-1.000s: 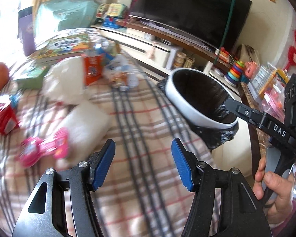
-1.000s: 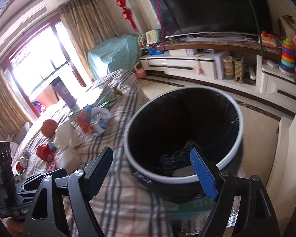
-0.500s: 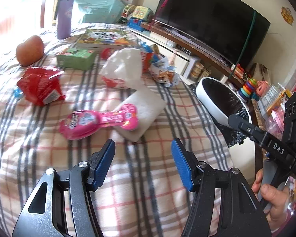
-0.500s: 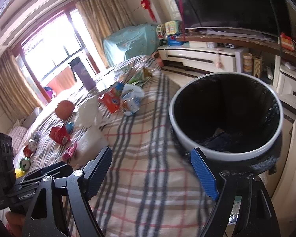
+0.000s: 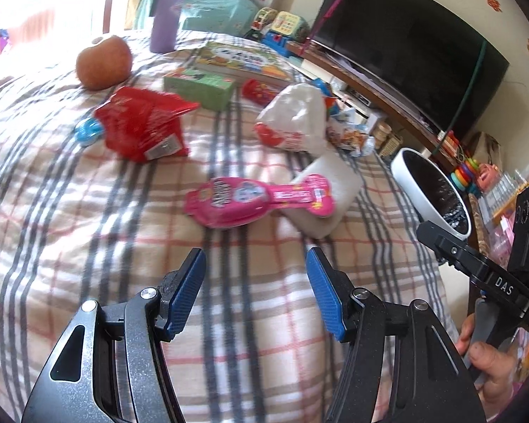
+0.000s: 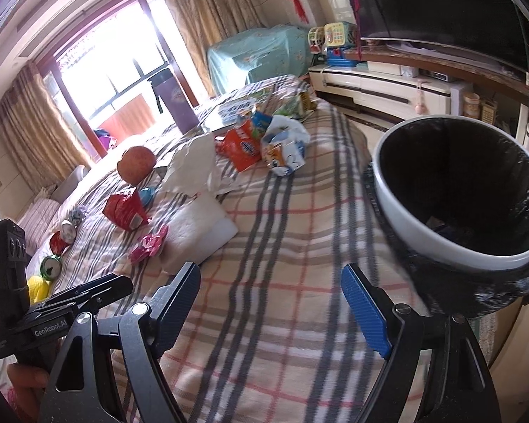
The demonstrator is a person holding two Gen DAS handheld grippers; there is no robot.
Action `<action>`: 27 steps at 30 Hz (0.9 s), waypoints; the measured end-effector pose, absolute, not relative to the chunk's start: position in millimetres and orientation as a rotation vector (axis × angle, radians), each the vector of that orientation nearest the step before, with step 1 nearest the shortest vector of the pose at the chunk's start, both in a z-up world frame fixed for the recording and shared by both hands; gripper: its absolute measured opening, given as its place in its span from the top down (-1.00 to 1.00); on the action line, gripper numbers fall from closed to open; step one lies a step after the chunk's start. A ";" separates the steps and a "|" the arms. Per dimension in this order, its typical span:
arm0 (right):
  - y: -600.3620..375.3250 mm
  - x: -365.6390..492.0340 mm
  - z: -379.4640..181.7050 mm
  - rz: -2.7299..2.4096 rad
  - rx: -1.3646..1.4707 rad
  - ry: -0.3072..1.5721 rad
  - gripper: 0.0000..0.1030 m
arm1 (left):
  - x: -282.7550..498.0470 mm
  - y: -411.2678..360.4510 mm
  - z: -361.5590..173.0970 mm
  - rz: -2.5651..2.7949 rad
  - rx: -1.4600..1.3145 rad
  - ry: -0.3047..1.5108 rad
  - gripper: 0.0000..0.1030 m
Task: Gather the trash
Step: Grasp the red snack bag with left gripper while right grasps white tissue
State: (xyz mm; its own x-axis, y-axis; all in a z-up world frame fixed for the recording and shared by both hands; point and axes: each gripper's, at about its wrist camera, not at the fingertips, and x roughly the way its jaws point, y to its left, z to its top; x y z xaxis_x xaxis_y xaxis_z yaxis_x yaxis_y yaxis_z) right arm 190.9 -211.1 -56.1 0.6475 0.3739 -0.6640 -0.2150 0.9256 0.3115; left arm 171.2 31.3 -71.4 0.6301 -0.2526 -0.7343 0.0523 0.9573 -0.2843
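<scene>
Both tongs (image 5: 255,289) (image 6: 269,303) agape above plaid blanket (image 5: 88,211)

Right gripper (image 6: 269,305) hung over the plaid blanket (image 6: 282,246), jaws wide apart, nothing between them. White bin (image 6: 423,225) with black liner stood at the blanket's right edge. Pink packet (image 6: 148,243) lay touching a white pad (image 6: 197,234); red wrapper (image 6: 125,208) and apple (image 6: 135,164) beyond. Left gripper (image 6: 88,294) showed at lower left.
</scene>
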 end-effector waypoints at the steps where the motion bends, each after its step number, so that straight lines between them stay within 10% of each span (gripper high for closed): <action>1: -209.2 191.5 -56.5 0.341 0.210 0.802 -0.62 | 171.2 33.6 -72.2 -0.169 -0.251 0.874 -0.17; 27: -159.1 242.5 -69.8 0.419 0.194 0.850 -0.61 | 219.6 103.4 -68.0 -0.010 -0.287 0.827 -0.37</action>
